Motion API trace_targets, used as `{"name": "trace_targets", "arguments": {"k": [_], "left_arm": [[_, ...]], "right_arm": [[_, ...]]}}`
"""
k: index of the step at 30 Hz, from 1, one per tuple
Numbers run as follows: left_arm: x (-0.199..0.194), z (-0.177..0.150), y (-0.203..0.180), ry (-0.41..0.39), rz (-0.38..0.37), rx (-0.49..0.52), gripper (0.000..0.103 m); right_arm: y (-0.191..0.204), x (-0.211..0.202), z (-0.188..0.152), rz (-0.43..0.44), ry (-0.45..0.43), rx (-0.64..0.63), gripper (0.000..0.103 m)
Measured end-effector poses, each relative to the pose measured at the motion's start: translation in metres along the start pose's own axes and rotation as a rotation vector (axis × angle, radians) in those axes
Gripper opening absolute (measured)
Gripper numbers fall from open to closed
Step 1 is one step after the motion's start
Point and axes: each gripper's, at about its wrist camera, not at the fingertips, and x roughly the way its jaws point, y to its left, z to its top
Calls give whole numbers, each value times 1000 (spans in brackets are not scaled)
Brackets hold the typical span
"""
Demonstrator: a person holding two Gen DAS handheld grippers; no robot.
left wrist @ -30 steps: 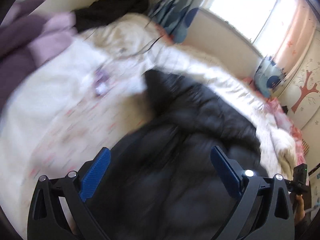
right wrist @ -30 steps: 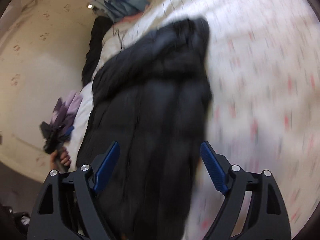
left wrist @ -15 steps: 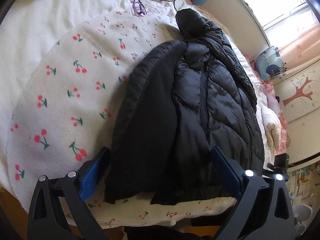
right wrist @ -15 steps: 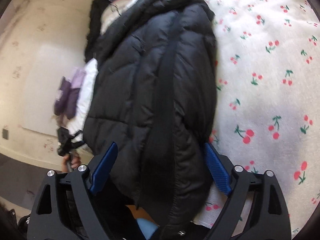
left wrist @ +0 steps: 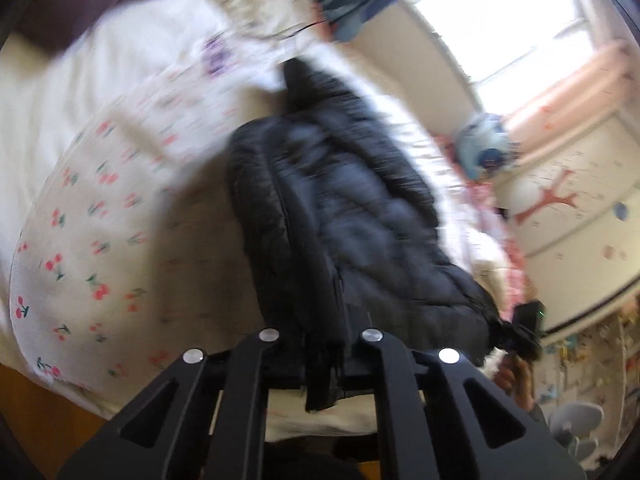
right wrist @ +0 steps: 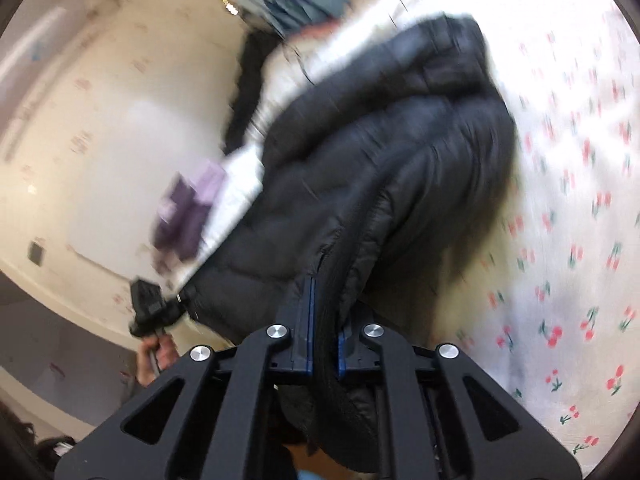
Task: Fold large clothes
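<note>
Nearest in the left wrist view, the left gripper (left wrist: 324,360) has its jaws pinched together on the near hem of a black puffer jacket (left wrist: 340,208), a fold of dark fabric bunched between them; they have just been closing onto it. In the right wrist view the right gripper (right wrist: 322,344) is likewise clamped tight on the jacket's near hem, its blue pads (right wrist: 306,332) pressing a thick black edge band that runs up between them, and these jaws too have just been closing with the cloth between them. The jacket (right wrist: 380,168) stretches away from both grippers lengthwise over a bed covered by a white cherry-print sheet (left wrist: 100,240), its far end reaching toward the head of the bed. The sheet (right wrist: 568,220) spreads to the right of the jacket in the right view. Each camera catches the other gripper at the jacket's far hem corner, with a hand (right wrist: 158,354) under it. Farther off lie purple clothes (right wrist: 188,208) at the bed's left edge, and beyond them a bright window (left wrist: 516,28) with pink curtains, all heavily blurred
</note>
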Motion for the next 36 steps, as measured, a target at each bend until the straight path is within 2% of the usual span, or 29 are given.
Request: {"name": "trace_targets", "arguments": {"k": [4, 6, 9, 11, 13, 14, 15, 16, 18, 19, 20, 22, 23, 24, 26, 28, 31, 33, 34, 35, 36], "left_arm": [[-43, -6, -59, -41, -108, 94, 9], [-64, -20, -83, -28, -154, 144, 9], [-86, -50, -102, 41, -176, 229, 9], [-92, -78, -103, 153, -166, 312, 11], [-88, -109, -88, 293, -93, 366, 20], [-87, -119, -77, 340, -57, 363, 36], [-88, -130, -60, 390, 14, 359, 48], [-90, -136, -42, 418, 103, 346, 49], [-97, -132, -12, 423, 232, 266, 49], [-102, -124, 0, 402, 280, 218, 49], [-106, -112, 8, 360, 313, 173, 49], [-106, -79, 7, 241, 317, 129, 54], [-103, -71, 3, 202, 314, 129, 62], [-97, -57, -4, 147, 298, 138, 69], [-76, -34, -22, 69, 263, 157, 74], [-47, -17, -32, 46, 243, 171, 75], [1, 10, -51, 32, 211, 201, 75], [25, 23, -63, 24, 193, 214, 75], [27, 25, -64, 20, 186, 216, 75], [35, 31, -64, 19, 174, 214, 75], [46, 33, -64, 21, 164, 215, 75]], "right_arm": [[42, -52, 21, 47, -71, -56, 6], [54, -72, 23, 45, -74, -84, 6], [63, -109, 9, 18, -60, -124, 6], [58, -125, -14, -6, 32, -144, 7], [39, -138, -45, -112, 150, -143, 13], [29, -142, -55, -169, 193, -137, 16], [17, -146, -63, -236, 212, -130, 18], [6, -153, -68, -285, 206, -108, 18], [-16, -171, -62, -251, 129, -36, 24], [-22, -178, -51, -223, 59, -11, 36], [-24, -178, -41, -210, 18, -4, 54], [-22, -165, -11, -163, -64, 1, 71], [-22, -151, 9, -131, -97, -1, 75], [-27, -136, 29, -115, -112, -1, 76], [-35, -91, 72, -113, -129, 9, 76], [-45, -50, 103, -154, -124, 21, 76], [-60, 13, 137, -287, -86, -1, 76], [-68, 46, 147, -354, -57, -27, 72], [-65, 59, 149, -370, -42, -71, 63], [-62, 67, 147, -384, -32, -109, 41], [-59, 73, 145, -389, -23, -141, 30]]}}
